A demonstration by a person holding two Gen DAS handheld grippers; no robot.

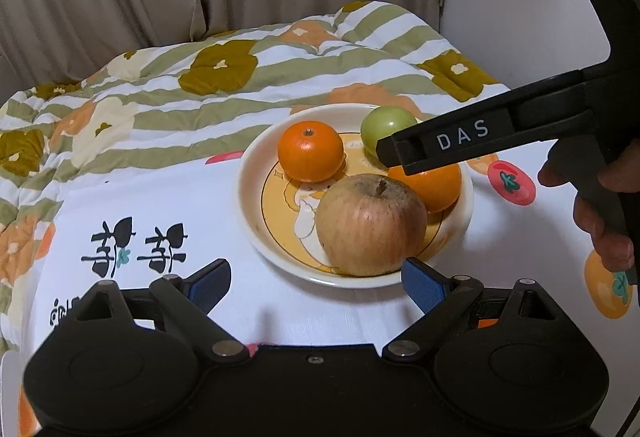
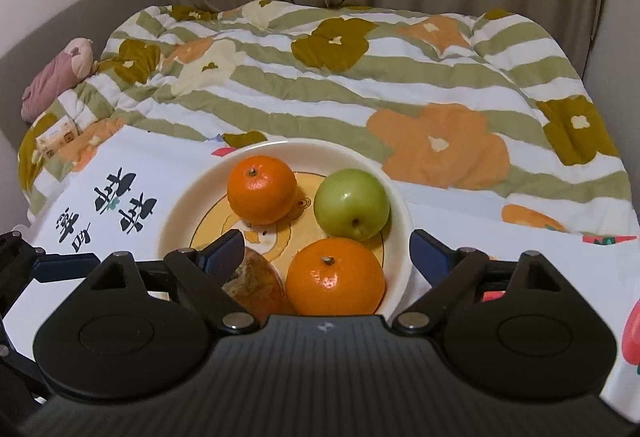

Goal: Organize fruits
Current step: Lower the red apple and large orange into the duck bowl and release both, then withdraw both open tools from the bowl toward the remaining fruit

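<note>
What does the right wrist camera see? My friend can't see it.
A cream plate holds two oranges, a green apple and a brownish apple. The open right gripper hovers over it, above a flowery quilt.

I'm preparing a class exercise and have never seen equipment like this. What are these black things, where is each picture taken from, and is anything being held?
A person holds a two-finger tool in each hand. Each picture comes from a camera on one tool, looking along its fingers. The left gripper and right gripper are both open and hold nothing. On a printed cloth sits a plate with two oranges, the far one and the near one, a green fruit and a reddish apple. The right gripper hovers above the plate. Behind lies a flowered quilt.
</note>
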